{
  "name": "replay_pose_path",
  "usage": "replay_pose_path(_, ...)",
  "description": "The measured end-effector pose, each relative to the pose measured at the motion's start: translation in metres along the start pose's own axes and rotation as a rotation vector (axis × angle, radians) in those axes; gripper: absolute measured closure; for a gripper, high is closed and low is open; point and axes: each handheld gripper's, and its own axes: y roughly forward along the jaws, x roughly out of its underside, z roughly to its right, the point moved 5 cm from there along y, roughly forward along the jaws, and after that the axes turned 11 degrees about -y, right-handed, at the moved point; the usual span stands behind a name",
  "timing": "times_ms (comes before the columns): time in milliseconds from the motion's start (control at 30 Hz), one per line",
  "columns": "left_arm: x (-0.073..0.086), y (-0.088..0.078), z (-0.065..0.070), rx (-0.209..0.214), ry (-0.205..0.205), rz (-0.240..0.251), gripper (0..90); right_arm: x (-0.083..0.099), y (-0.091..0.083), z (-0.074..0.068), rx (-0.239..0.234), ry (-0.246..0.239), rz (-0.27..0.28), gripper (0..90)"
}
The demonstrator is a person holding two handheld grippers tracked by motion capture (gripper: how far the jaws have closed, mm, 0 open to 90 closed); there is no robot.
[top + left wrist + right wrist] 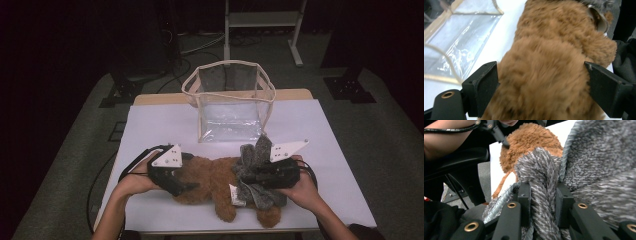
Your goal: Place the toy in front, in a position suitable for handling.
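Item one: my left gripper point(186, 186), held at the left end of the brown plush toy point(215, 182). In the left gripper view its jaws stand wide on either side of the toy's furry body point(549, 75), both pads against the fur, so I count it as a broad grip on the toy.

Item two: my right gripper point(250, 176), at the toy's right end. In the right gripper view the jaws are drawn narrow and pinch a fold of the grey fuzzy cloth point(544, 192) between them. The cloth point(255, 170) is bunched over the right part of the toy, touching it, with one flap standing up.

Item three: the brown plush toy itself, lying lengthwise across the near half of the white sheet point(155, 122) that covers the table. A small white tag point(236, 194) shows at its middle, beside the grey cloth.

Item four: a clear plastic bag point(230, 105) with pale cream trim, standing upright and open at the far middle of the sheet, just beyond the toy and apart from both grippers.
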Motion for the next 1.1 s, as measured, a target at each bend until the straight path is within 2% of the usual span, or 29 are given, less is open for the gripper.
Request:
replay_pose_path(67, 0.007, 0.000, -0.001, 0.026, -0.024, -0.003, 14.9, 0.001, -0.001, -0.002, -0.003, -0.004, 0.000, 70.2)
replay_pose_path(167, 0.016, 0.003, 0.002, 0.051, -0.034, 0.008, 24.4, 0.001, -0.004, -0.003, -0.011, 0.000, 0.006, 70.2)
replay_pose_path(233, 0.019, 0.005, 0.004, 0.052, -0.028, 0.006, 28.6, 0.001, -0.010, -0.002, -0.008, 0.010, 0.013, 70.1)
replay_pose_path(367, 0.019, 0.010, 0.010, 0.046, -0.024, 0.015, 30.5, 0.005, -0.025, 0.006, 0.035, 0.036, 0.024, 70.0)
replay_pose_path(533, 0.014, 0.018, 0.016, 0.046, -0.011, 0.029, 31.8, 0.012, -0.037, 0.012, 0.069, 0.059, 0.020, 69.8)
replay_pose_path(700, 0.004, 0.029, 0.021, 0.047, 0.019, 0.020, 32.3, 0.015, -0.045, 0.016, 0.092, 0.063, 0.011, 69.7)
replay_pose_path(933, -0.004, 0.038, 0.025, 0.063, 0.040, 0.018, 32.3, 0.014, -0.062, 0.024, 0.133, 0.082, 0.051, 69.6)
replay_pose_path(1100, -0.006, 0.039, 0.028, 0.055, 0.052, 0.013, 32.1, 0.006, -0.058, 0.029, 0.129, 0.075, 0.054, 69.5)
